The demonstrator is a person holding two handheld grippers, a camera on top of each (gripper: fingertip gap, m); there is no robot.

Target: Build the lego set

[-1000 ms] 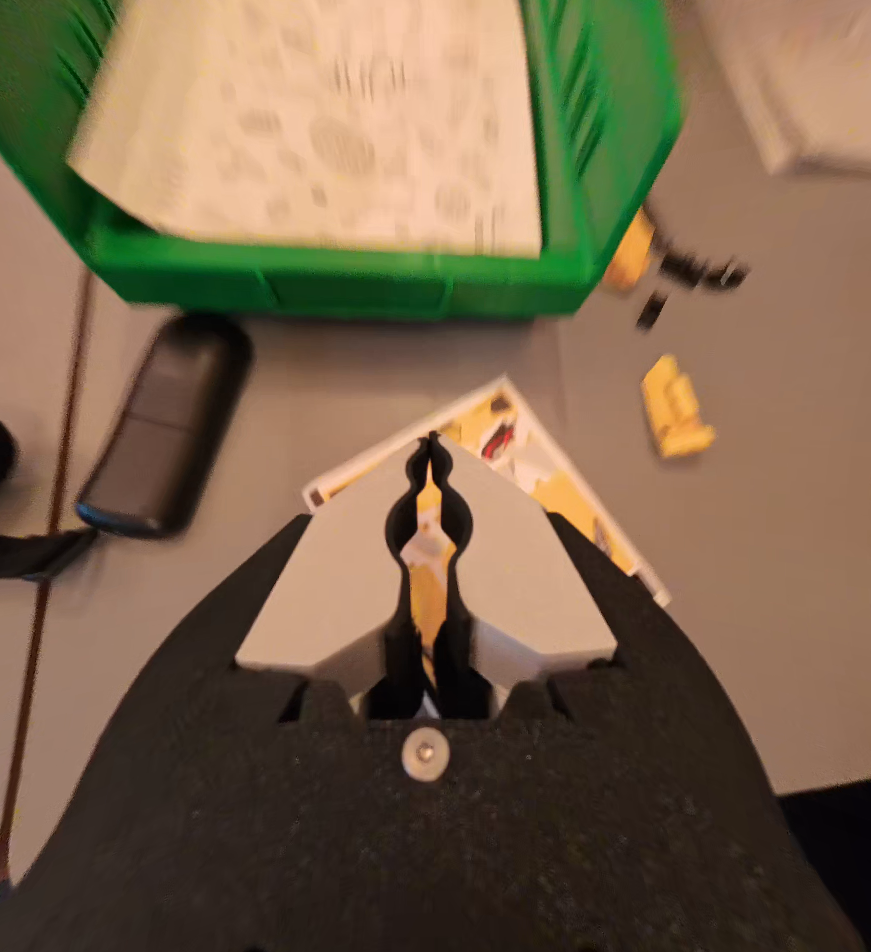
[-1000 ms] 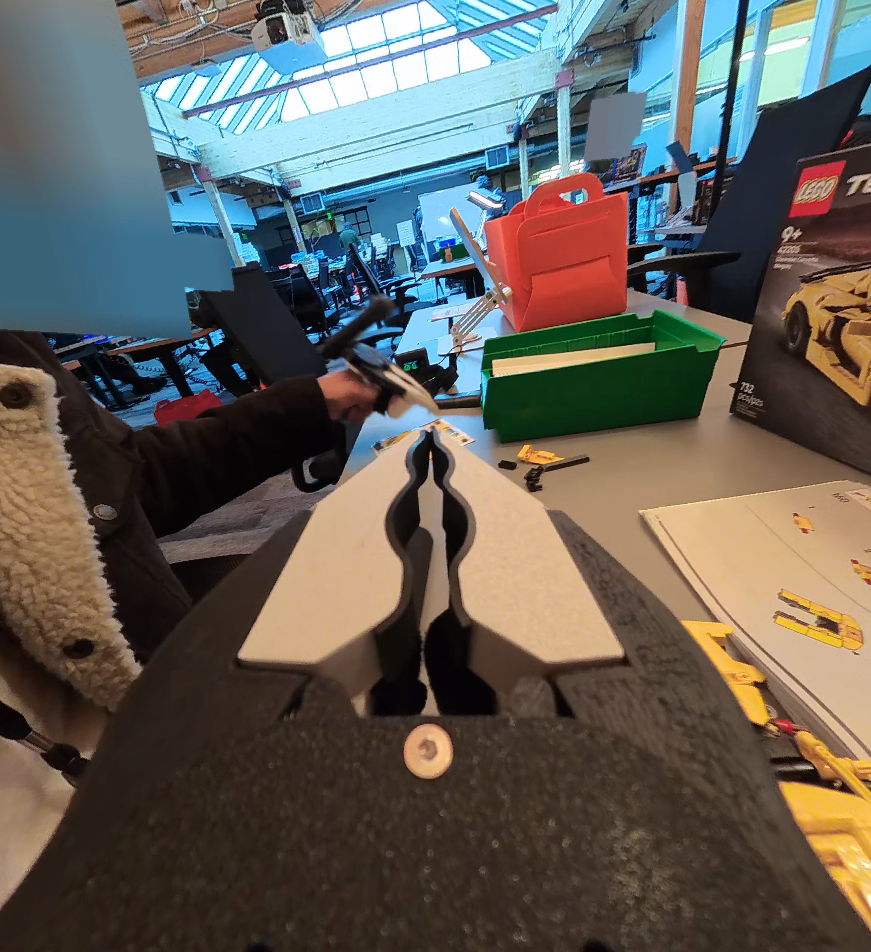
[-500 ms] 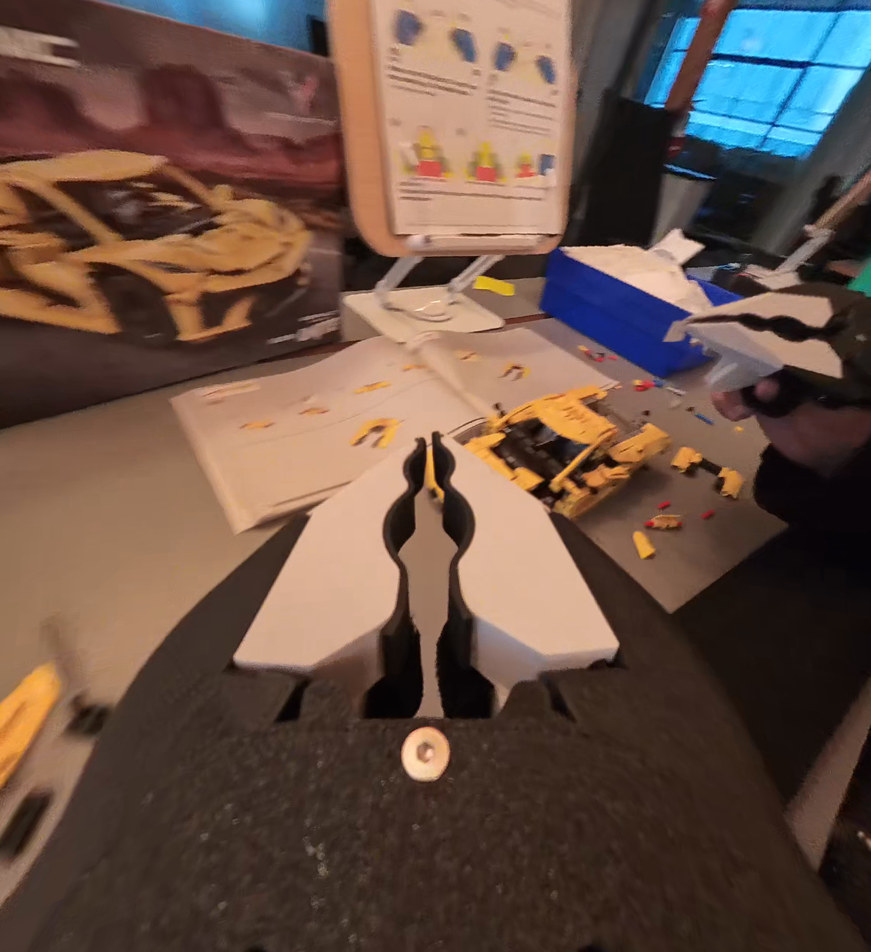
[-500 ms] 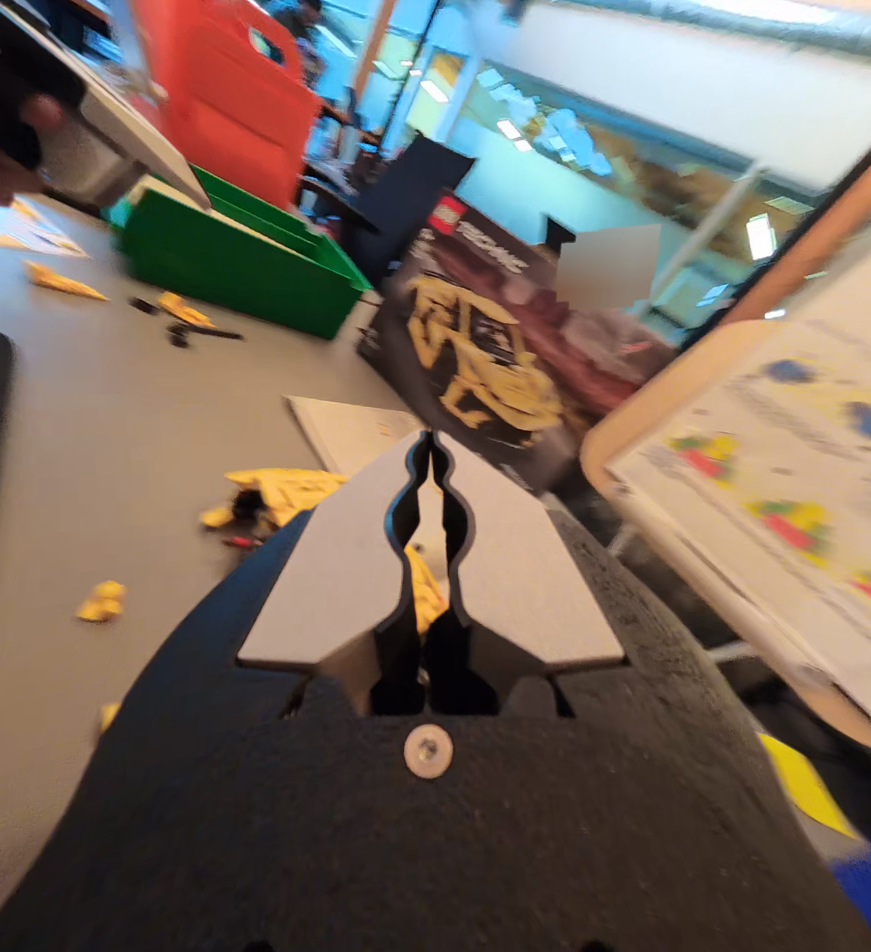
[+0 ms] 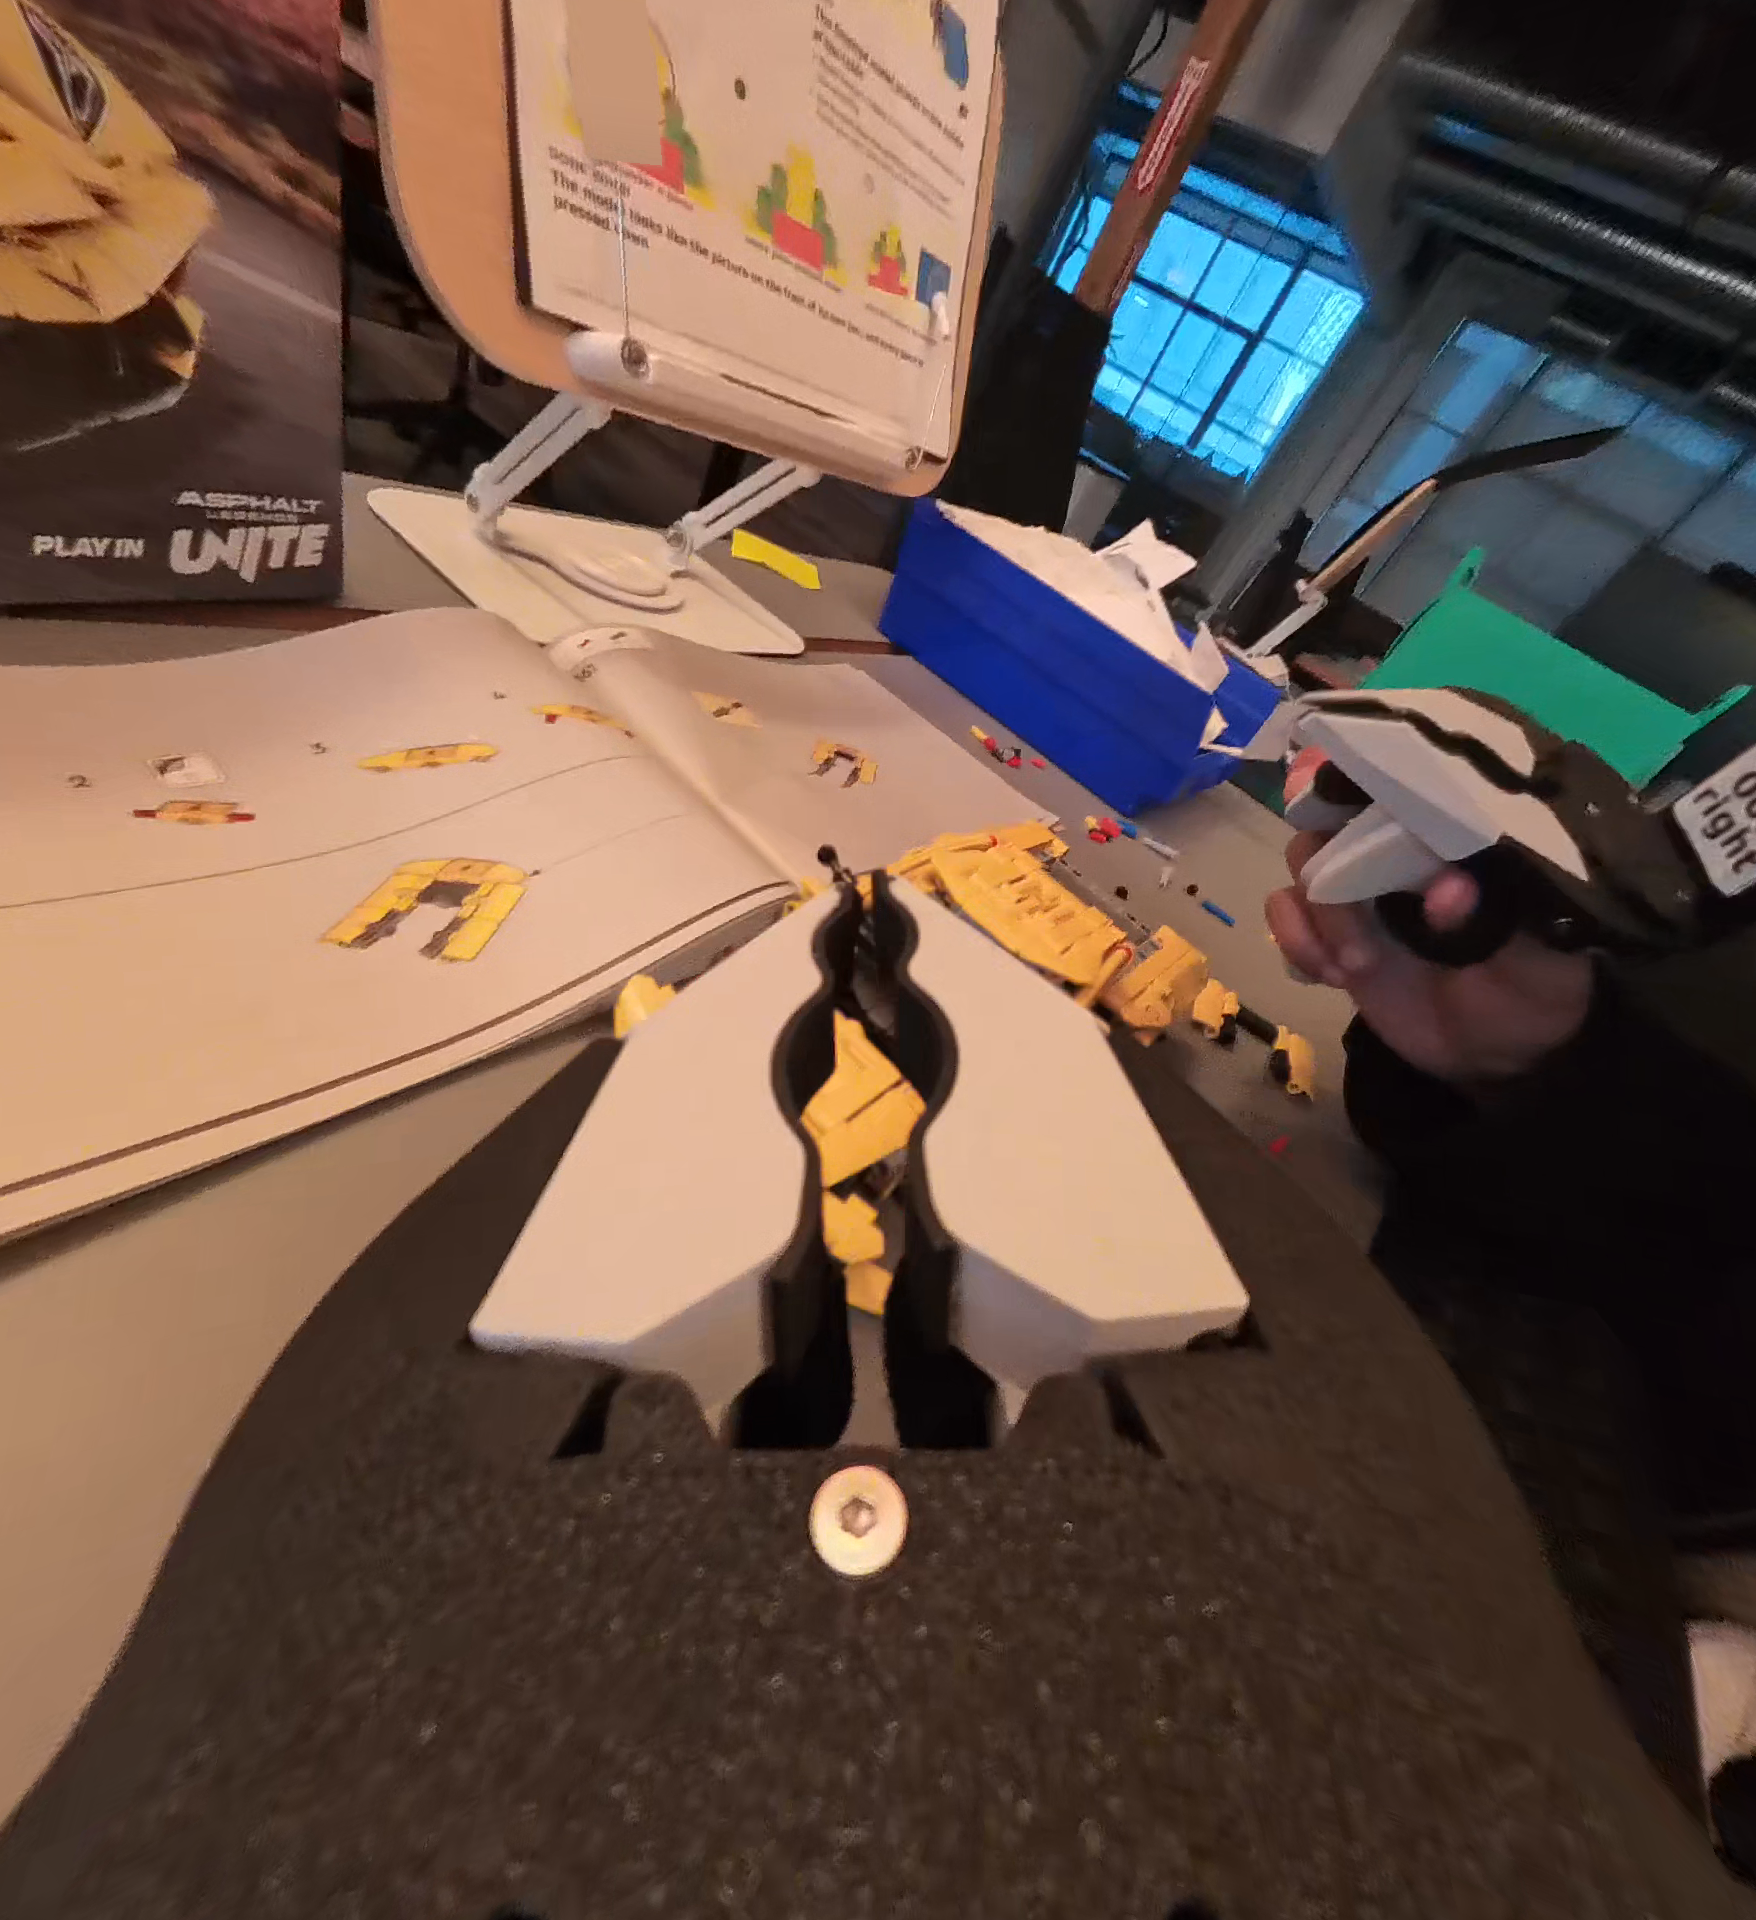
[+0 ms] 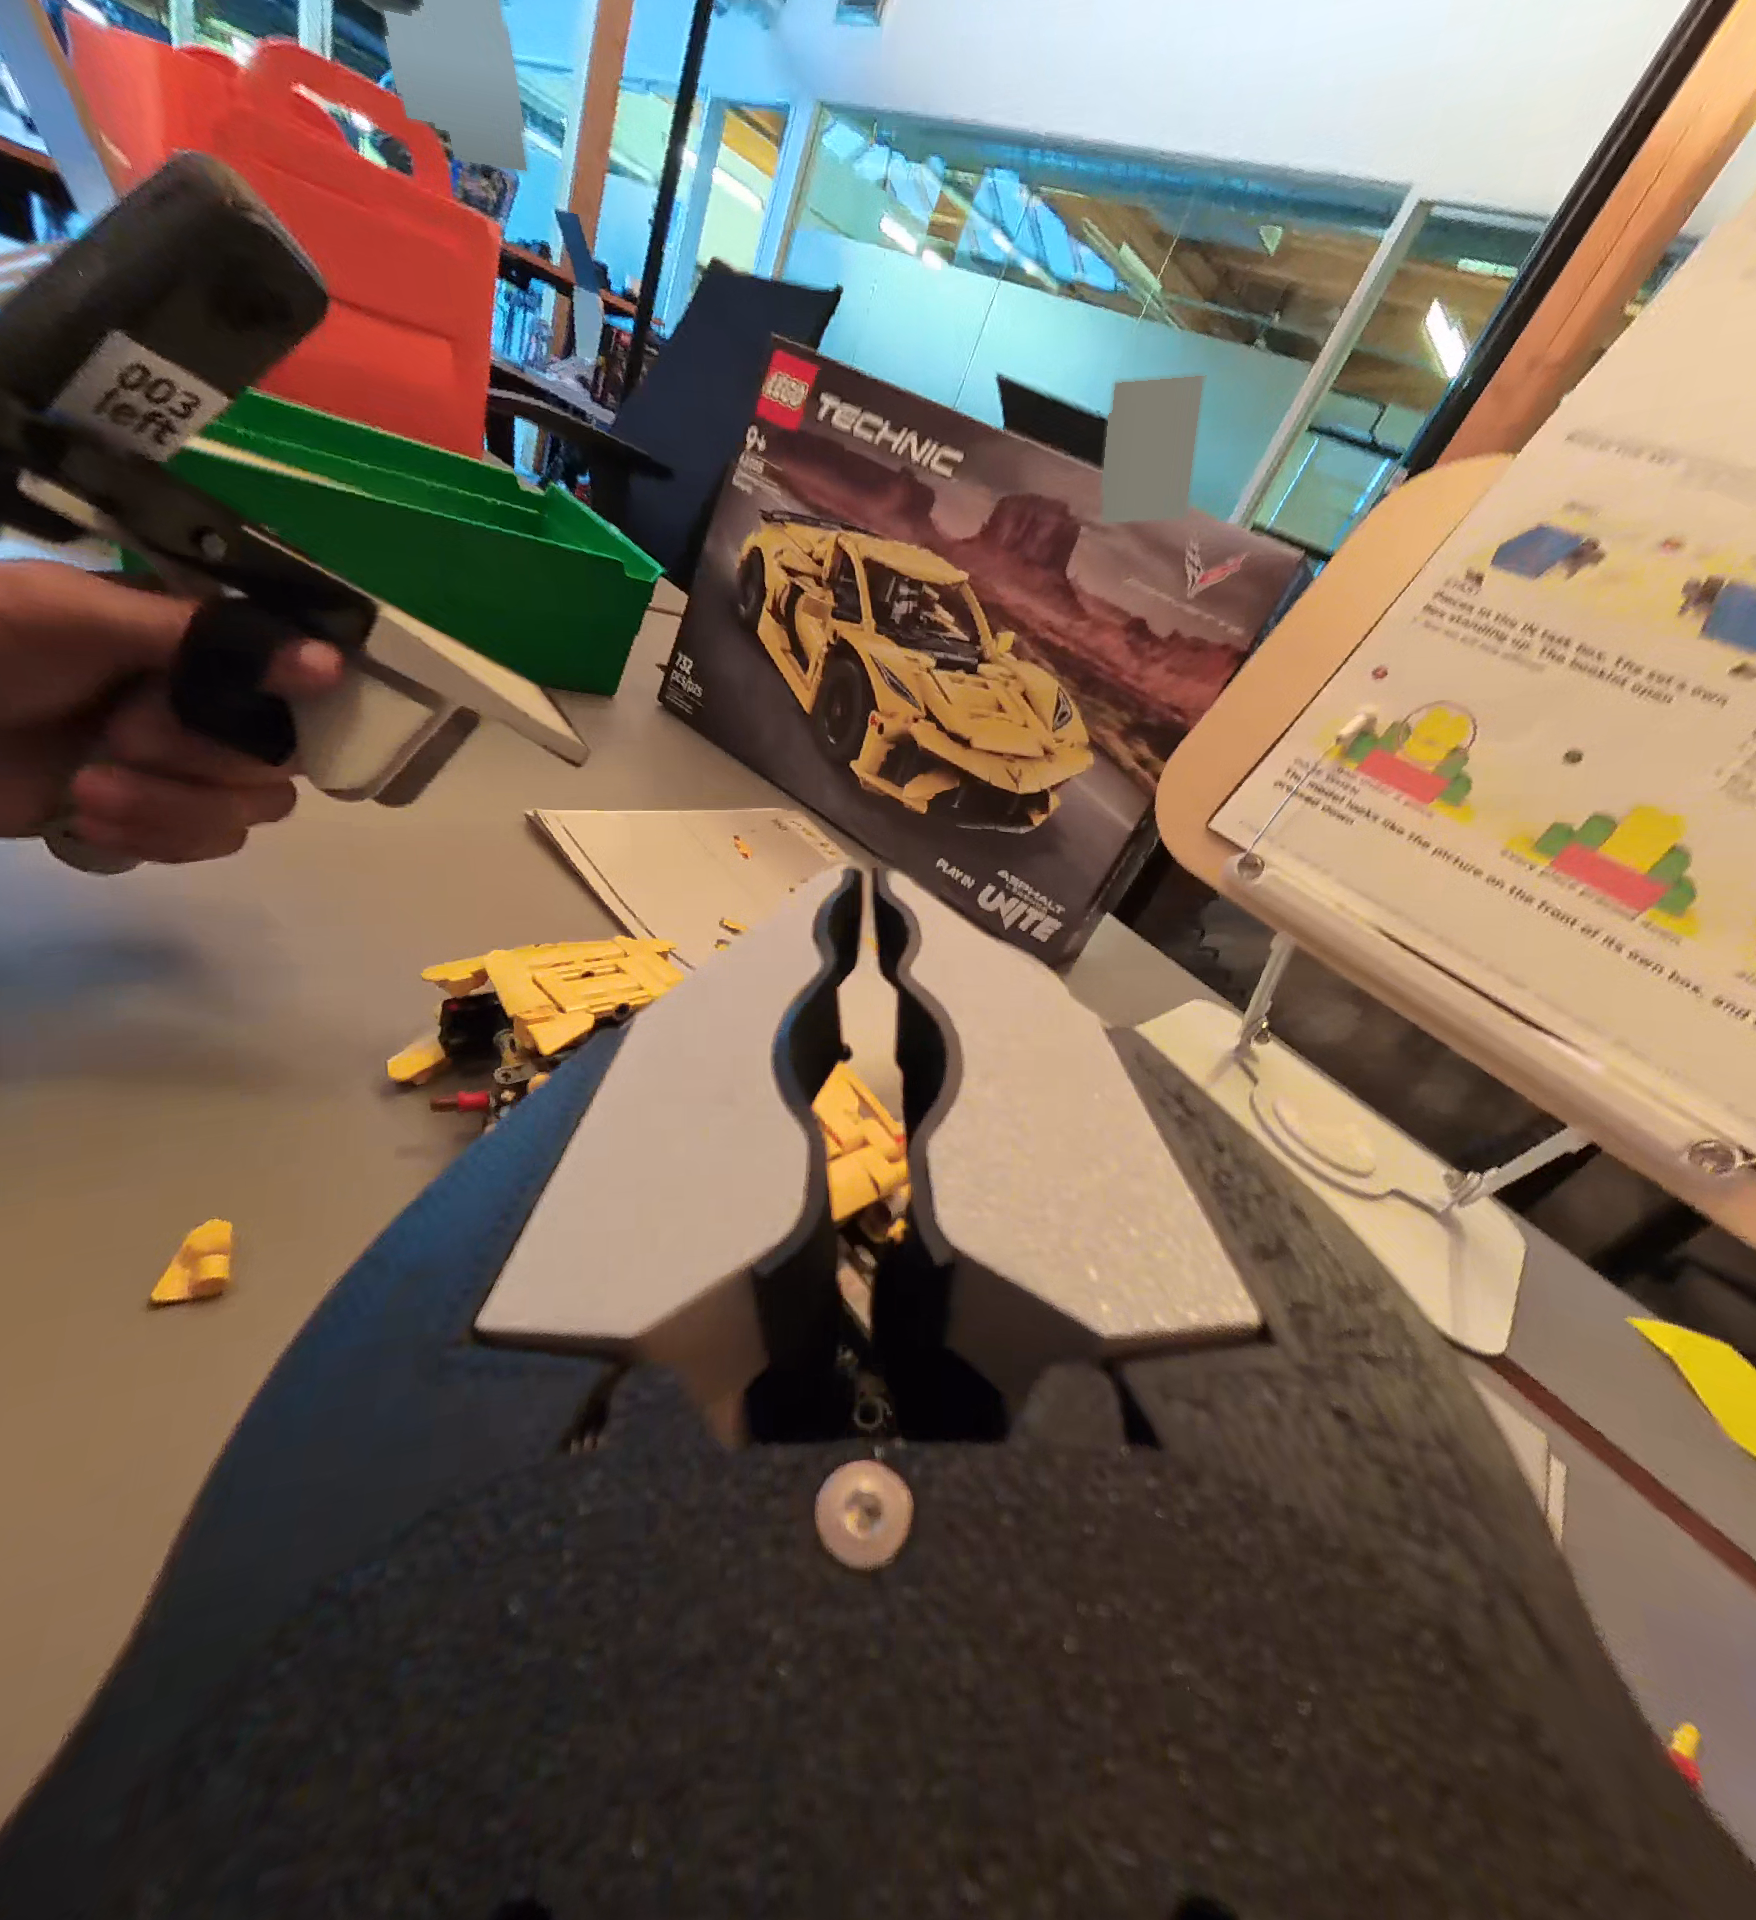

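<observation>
Position change since one second ago: the left gripper [image 5: 861,883] then pointed down at a green bin and a small leaflet on the table; it now faces across the table toward the partly built yellow car model [image 5: 1050,914]. The right gripper [image 6: 869,883] then looked along the table past a person's sleeve; it now faces the set's box [image 6: 947,665] with the model [image 6: 552,997] just below and left of its tips.

Jaw state: on both grippers the jaws stand nearly closed, with only a narrow slit between the tips, and nothing is gripped. Yellow parts seen through the gaps lie on the table behind.

Landmark: the yellow car model.
- Open instruction booklet [image 5: 334,883]: left of the model in the left wrist view, its edge touching or just beside the model.
- Set's box: beyond the booklet, upright.
- Document stand [image 5: 687,260] with a printed sheet: behind the model, on a white base.
- Blue bin [image 5: 1040,644] holding crumpled white paper: behind and right of the model.
- Loose yellow piece [image 6: 193,1262]: on the table [image 6: 178,987], apart from the model, toward the camera.
- Green bin [image 6: 438,561]: well beyond the model, with an orange bag [image 6: 375,239] behind it.

Obstruction: each gripper's own body hides the near table.
</observation>
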